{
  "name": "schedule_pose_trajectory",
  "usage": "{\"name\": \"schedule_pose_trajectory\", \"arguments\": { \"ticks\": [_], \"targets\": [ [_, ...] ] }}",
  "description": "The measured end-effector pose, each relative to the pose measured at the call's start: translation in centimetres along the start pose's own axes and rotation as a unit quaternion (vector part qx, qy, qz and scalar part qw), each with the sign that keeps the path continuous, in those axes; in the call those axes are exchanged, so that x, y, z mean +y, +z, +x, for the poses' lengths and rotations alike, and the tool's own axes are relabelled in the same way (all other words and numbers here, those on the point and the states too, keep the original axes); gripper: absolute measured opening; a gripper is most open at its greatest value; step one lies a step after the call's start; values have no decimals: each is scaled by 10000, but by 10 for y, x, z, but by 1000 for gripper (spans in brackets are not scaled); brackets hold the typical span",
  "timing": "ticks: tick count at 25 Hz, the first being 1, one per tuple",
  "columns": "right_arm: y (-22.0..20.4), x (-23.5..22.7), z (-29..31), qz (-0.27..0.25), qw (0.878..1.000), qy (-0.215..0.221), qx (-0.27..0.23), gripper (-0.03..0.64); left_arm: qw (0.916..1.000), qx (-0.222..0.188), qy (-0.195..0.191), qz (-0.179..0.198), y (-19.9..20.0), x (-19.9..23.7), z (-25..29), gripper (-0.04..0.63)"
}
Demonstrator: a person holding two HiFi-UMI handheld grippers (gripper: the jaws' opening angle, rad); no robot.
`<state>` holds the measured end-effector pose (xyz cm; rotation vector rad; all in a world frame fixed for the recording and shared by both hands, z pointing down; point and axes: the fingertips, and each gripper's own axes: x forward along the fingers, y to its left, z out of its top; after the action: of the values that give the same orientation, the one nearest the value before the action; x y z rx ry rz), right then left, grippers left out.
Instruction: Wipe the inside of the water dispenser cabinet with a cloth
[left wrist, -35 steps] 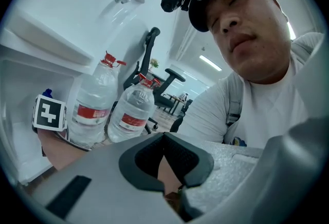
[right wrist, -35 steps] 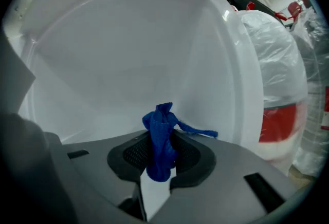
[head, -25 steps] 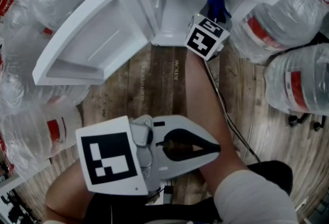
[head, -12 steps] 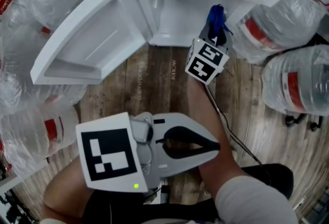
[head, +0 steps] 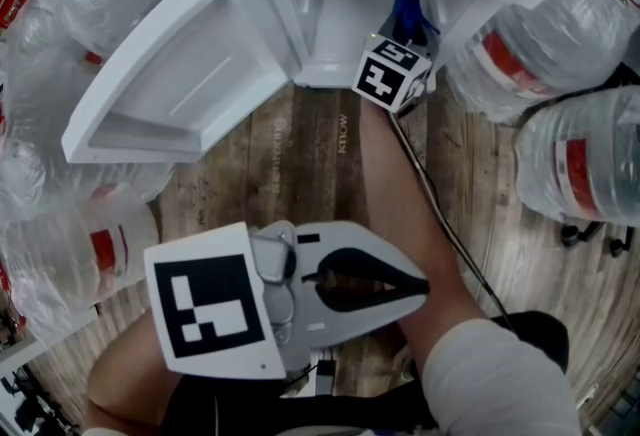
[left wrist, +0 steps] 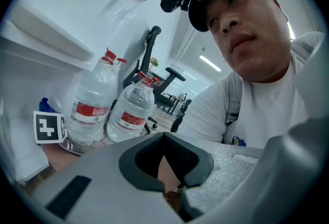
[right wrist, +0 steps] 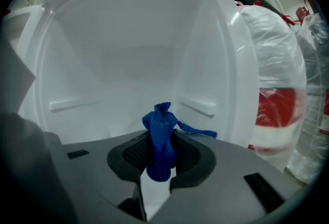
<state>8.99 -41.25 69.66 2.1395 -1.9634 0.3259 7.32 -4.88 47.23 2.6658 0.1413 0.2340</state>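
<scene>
Large water bottles (head: pixel 55 34) crowd the left edge in the head view, beside the cabinet door (head: pixel 170 74), which is swung wide open over the wooden floor (head: pixel 300 159). Low in the same view, the left gripper (head: pixel 420 287) lies across the person's forearm, well apart from the cabinet. Its own view shows the jaws pressed tip to tip with nothing between them, only skin behind the gap, and beyond them two more bottles (left wrist: pixel 110 110) and a person in a white shirt. Further right, the right gripper (head: pixel 407 32) reaches into the mouth of the water dispenser cabinet (head: pixel 330 24). From above only a blue tuft shows there. The right gripper view shows the jaws clamped on the bunched blue cloth (right wrist: pixel 161 138) and the white inner walls with two side ledges; I cannot tell whether the cloth touches any surface. More bottles stand on the right.
</scene>
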Motion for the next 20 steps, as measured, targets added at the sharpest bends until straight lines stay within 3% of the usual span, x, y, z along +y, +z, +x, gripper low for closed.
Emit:
{"name": "schedule_pose_trajectory", "arguments": {
  "ticks": [8, 20],
  "targets": [
    [5, -7, 14, 333, 9993, -154, 25, 91, 10000, 21, -48, -22, -3, 0, 1, -2],
    [-29, -25, -31, 76, 9997, -201, 101, 91, 10000, 35, -81, -4, -4, -2, 5, -2]
  ]
}}
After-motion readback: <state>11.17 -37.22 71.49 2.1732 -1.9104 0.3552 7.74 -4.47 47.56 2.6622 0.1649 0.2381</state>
